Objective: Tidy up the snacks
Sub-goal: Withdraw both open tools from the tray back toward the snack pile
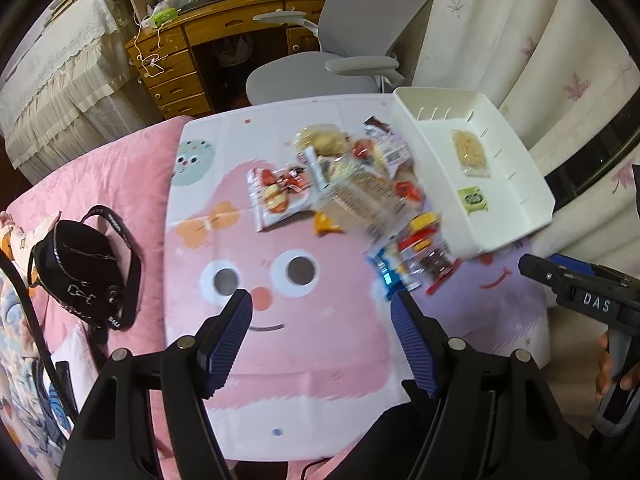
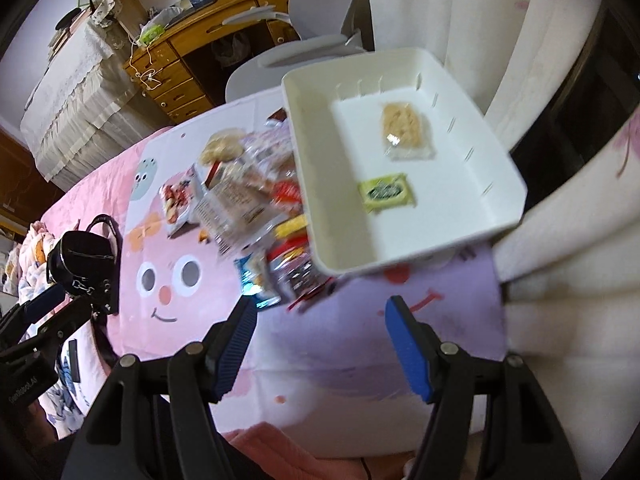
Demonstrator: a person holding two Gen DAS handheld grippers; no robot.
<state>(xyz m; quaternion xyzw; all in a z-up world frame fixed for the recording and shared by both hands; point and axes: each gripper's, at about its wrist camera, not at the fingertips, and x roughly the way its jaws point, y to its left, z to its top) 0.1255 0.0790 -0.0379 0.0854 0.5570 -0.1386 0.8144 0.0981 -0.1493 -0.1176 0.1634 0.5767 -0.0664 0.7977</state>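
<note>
A heap of wrapped snacks (image 1: 352,184) lies on a cartoon-printed mat (image 1: 280,340); the right wrist view shows the same snack heap (image 2: 256,200). To its right stands a white tray (image 1: 532,204) holding a beige cake packet (image 1: 469,151) and a small green packet (image 1: 473,199). In the right wrist view the tray (image 2: 400,256) shows the cake packet (image 2: 404,128) and green packet (image 2: 386,192). My left gripper (image 1: 322,304) hangs open over the mat, short of the heap, nothing between its fingers. My right gripper (image 2: 320,312) is open and empty below the tray's near edge.
A black bag with straps (image 1: 84,272) lies on the pink bedding left of the mat. A grey office chair (image 1: 332,60) and a wooden desk (image 1: 192,40) stand beyond. Pale curtains (image 2: 560,240) hang close on the right. The right gripper's body (image 1: 580,292) shows at the left view's right edge.
</note>
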